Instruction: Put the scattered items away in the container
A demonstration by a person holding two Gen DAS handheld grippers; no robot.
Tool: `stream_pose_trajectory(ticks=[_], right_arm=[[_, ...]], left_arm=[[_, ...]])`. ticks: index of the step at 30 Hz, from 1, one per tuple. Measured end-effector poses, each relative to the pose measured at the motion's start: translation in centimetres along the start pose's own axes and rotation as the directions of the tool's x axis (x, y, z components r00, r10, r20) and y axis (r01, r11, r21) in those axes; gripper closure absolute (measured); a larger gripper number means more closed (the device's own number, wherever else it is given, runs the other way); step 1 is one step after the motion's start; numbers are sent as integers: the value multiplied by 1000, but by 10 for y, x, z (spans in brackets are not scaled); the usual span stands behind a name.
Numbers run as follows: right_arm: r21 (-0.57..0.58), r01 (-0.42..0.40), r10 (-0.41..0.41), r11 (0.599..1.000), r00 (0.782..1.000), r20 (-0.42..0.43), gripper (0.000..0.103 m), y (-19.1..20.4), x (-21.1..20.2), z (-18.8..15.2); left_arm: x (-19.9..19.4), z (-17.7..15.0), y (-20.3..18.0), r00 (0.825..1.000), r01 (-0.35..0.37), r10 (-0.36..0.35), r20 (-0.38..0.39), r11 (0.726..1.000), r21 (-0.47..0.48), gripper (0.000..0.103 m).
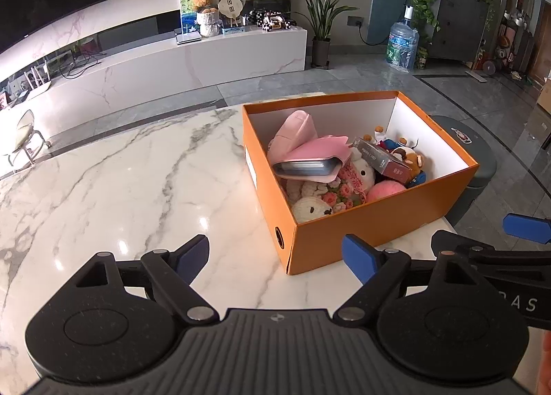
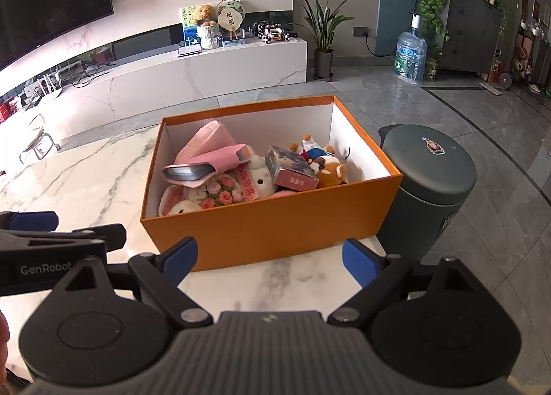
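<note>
An orange box [image 1: 378,219] stands on the white marble table [image 1: 120,181]; it also shows in the right wrist view [image 2: 268,226]. Inside lie a pink card holder [image 1: 310,161] [image 2: 206,168], a card box [image 1: 389,161] [image 2: 292,168], plush toys [image 1: 358,174] [image 2: 330,168], a crocheted flower toy [image 2: 213,195] and a pink ball [image 1: 385,188]. My left gripper [image 1: 275,254] is open and empty, just short of the box's near corner. My right gripper [image 2: 270,257] is open and empty in front of the box's near wall. Each gripper shows at the edge of the other's view.
A dark grey cylindrical bin [image 2: 430,181] stands on the floor right of the table, close to the box. Beyond the table are a white TV bench [image 1: 172,61], a potted plant [image 1: 320,27] and a water bottle [image 1: 403,44]. The table's right edge runs just past the box.
</note>
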State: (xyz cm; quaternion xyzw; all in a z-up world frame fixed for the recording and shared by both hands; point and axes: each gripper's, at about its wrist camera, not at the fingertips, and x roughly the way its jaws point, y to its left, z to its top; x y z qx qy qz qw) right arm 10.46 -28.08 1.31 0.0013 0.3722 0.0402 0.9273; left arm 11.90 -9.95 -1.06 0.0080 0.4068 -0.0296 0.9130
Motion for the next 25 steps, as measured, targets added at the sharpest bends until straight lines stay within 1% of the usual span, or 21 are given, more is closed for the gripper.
stream_pose_trajectory(ticks=[9,17,25], right_arm=[[0,-3,3,1000,1000,10,11,2,-3,-1],[-2,-7,7,1000,1000,17,13,4,-5,-1],[-11,-5,5,1000,1000,24,13,9,-7,0]], left_arm=[[-2,1,-3,1000,-9,9,10,1000,9,9],[-6,1,-3,999,-27,27,23,999,21,10],[-8,0,1,999,-27,27,36,1000,13,10]])
